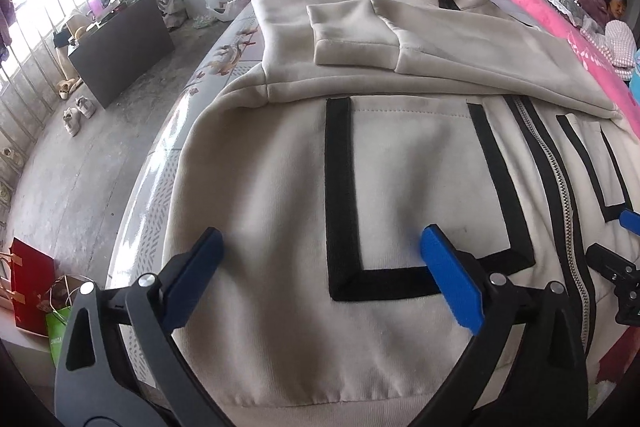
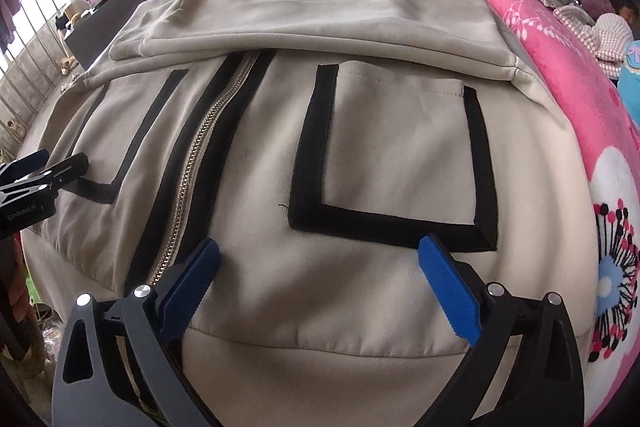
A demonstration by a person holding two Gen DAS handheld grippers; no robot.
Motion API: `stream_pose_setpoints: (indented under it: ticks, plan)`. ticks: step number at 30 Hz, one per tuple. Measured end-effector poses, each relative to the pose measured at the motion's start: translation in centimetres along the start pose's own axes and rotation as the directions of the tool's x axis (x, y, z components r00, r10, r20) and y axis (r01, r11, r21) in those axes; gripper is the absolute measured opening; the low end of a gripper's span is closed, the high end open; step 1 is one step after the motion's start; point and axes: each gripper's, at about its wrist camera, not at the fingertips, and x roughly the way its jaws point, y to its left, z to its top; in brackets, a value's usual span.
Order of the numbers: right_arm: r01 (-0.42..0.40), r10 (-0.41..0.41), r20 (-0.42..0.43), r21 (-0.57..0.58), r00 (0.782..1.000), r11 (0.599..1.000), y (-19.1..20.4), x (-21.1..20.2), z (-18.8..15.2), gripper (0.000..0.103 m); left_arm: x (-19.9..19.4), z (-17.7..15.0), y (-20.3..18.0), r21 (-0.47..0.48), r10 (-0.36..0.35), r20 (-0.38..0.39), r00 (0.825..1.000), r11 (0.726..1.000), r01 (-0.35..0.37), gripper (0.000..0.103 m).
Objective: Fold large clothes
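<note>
Jacket (image 1: 280, 187) lies zipped and face up on the bed (image 1: 160, 227), its 2 sleeves (image 1: 360, 39) already crossed over the chest, while left claw (image 1: 320, 251) and right claw (image 2: 316, 263) hover spread, empty, above the hem (image 2: 320, 359), apparently to lift it.

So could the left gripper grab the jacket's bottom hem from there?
Probably yes. The left gripper is wide open over the jacket, and the hem lies bare just below its fingers, nothing covering it.

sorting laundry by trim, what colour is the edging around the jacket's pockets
Black, against the beige jacket; the pocket edging shows best in the right wrist view.
</note>
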Motion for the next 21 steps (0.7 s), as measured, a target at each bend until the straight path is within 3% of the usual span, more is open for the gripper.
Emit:
stream_pose_setpoints:
  ticks: [14, 21]
  plan:
    - [0.023, -0.026, 0.035, 0.058, 0.999, 0.998, 0.05, -0.08, -0.47, 0.097, 0.48, 0.79, 0.39, 0.010, -0.032, -0.065, 0.997, 0.999, 0.032, 0.096]
    - [0.030, -0.033, 0.036, 0.066, 0.999, 0.997, 0.11, -0.15, -0.61, 0.097, 0.30, 0.33, 0.31, -0.002, -0.029, -0.030, 0.999, 1.000, 0.029, 0.096]
